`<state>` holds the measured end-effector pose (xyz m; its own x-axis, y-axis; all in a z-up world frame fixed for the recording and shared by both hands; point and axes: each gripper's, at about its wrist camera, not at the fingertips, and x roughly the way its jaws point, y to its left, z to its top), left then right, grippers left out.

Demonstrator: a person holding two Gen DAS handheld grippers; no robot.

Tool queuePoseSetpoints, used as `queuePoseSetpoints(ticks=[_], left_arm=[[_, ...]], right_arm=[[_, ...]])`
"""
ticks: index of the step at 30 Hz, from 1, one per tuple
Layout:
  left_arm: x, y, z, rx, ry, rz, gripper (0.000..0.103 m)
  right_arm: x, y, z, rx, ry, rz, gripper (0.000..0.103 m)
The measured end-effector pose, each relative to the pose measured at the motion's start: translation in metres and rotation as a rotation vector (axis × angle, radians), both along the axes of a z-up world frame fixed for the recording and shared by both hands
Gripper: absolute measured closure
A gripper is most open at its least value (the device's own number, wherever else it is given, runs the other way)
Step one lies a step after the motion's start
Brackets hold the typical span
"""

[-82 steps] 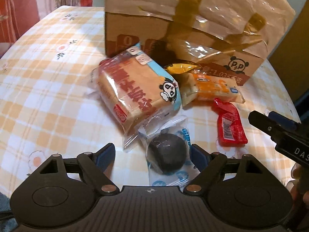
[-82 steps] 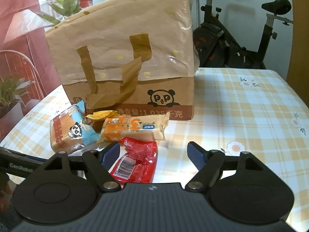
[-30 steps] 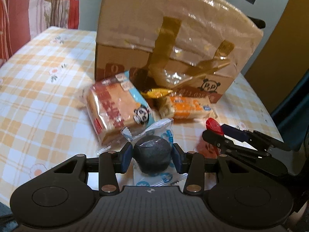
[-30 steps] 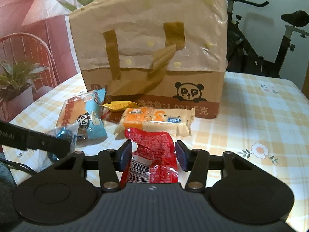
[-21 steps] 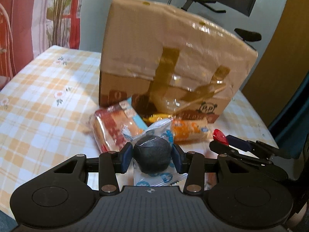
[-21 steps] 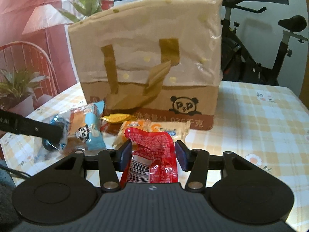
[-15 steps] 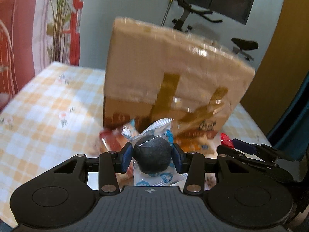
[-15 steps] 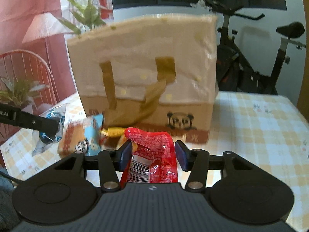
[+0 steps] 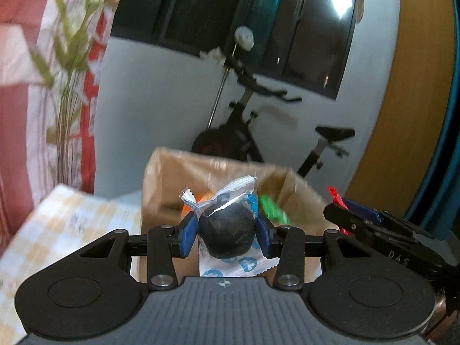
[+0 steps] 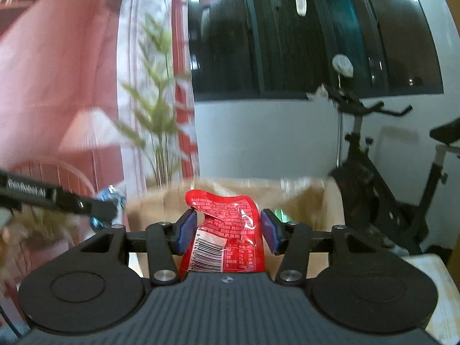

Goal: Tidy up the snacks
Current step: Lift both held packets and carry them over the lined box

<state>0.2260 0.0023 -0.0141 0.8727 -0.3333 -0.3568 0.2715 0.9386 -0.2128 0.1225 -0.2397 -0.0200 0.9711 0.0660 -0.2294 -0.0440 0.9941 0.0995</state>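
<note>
My left gripper (image 9: 227,234) is shut on a clear blue-printed wrapper holding a dark round bun (image 9: 227,233), raised level with the open top of the brown paper bag (image 9: 169,178). Orange and green packets (image 9: 273,207) show inside the bag. My right gripper (image 10: 227,231) is shut on a red snack packet (image 10: 230,227), also raised at the bag's open rim (image 10: 296,198). The right gripper shows at the right of the left wrist view (image 9: 339,215). The left gripper shows at the left of the right wrist view (image 10: 100,207).
The checked tablecloth (image 9: 66,224) lies left of the bag. An exercise bike (image 9: 258,132) stands behind the table, also in the right wrist view (image 10: 373,178). A plant (image 10: 161,132) and red-white curtain are at the back left. The other snacks are out of view.
Both grippers have risen from table level to the bag's top, each carrying its snack. The bag's open mouth has come into view and the table snacks have dropped out of view.
</note>
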Motion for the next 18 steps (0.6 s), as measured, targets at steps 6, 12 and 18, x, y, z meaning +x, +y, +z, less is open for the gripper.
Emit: queuePoseSetpoints(ticks=[6, 12, 18], left_arm=[[0.052, -0.012, 0.019, 0.007, -0.034, -0.02, 0.057], [0.11, -0.021, 0.007, 0.094, 0.017, -0.003, 0.057], [0.128, -0.013, -0.01, 0.084, 0.085, 0.012, 0.056]], right_arm=[[0.053, -0.01, 0.023, -0.009, -0.054, 0.016, 0.051], [0.103, -0.022, 0.008, 0.12, 0.031, -0.05, 0.051], [0.123, -0.034, -0.014, 0.213, 0.139, -0.078, 0.05]])
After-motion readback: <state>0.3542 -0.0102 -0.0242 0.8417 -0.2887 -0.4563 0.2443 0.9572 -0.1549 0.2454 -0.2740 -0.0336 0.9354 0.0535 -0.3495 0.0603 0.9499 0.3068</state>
